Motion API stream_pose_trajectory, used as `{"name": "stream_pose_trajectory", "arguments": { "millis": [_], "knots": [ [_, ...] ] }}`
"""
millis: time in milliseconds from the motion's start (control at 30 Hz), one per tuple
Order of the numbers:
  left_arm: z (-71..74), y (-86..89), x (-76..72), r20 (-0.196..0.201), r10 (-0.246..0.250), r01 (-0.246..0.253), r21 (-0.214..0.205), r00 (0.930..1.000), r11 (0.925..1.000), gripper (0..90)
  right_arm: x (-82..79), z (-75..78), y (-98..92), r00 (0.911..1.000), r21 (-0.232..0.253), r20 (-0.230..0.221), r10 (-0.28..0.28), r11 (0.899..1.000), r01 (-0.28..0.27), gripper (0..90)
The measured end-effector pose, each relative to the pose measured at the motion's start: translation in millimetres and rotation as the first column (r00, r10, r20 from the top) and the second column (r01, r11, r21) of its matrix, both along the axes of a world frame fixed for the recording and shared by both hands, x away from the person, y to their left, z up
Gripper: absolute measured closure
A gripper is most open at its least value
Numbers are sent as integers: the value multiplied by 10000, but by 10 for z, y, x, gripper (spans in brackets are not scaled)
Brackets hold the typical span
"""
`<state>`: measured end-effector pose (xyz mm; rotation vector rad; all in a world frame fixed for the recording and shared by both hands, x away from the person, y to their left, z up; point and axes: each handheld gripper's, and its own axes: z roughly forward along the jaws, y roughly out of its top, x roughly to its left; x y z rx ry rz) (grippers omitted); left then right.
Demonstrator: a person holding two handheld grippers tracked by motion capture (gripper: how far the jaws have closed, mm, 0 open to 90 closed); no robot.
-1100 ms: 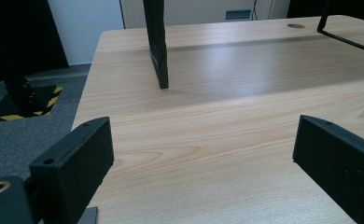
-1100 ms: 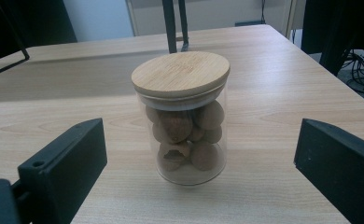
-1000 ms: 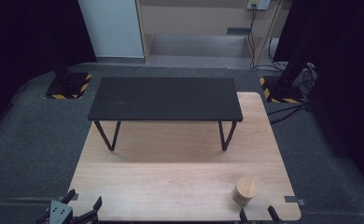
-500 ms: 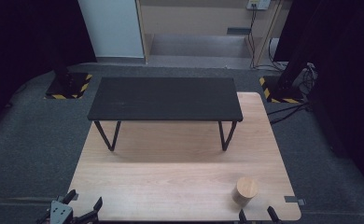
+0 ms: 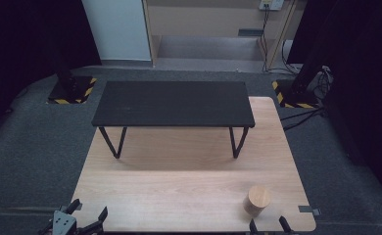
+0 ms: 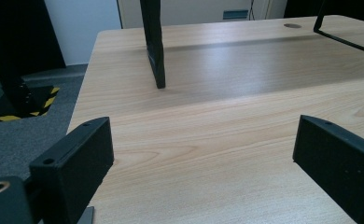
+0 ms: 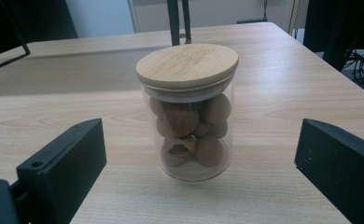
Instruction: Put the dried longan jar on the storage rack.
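A clear glass jar [image 7: 188, 126] with a round wooden lid [image 5: 257, 198] stands upright near the front right corner of the wooden table [image 5: 179, 186]. It holds several brown nuts. My right gripper [image 5: 266, 226] is open just in front of the jar, at the table's front edge. In the right gripper view the jar stands a little ahead of the two wide-spread jaws of my right gripper [image 7: 203, 168], untouched. My left gripper [image 5: 87, 220] is open at the front left corner with nothing between its fingers. In its own view my left gripper [image 6: 203, 163] faces bare tabletop.
A low black bench [image 5: 173, 104] on thin black legs [image 6: 154, 42] stands across the far half of the table. Dark carpet surrounds the table. Stand bases with yellow-black tape [image 5: 71, 90] sit at the back left and back right, with cables [image 5: 301, 117] on the right.
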<state>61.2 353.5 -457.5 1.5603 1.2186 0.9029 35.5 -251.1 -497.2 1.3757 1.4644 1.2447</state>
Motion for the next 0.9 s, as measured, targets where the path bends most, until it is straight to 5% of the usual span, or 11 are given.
{"name": "stream_pose_trajectory", "arguments": {
  "millis": [900],
  "knots": [
    [8, -21, -8, -34, -76, 76, 23, 10000, 10000, 38, 402, -64, 94, 10000, -203, 50, -48, 9998, 49, 18]
  ]
}}
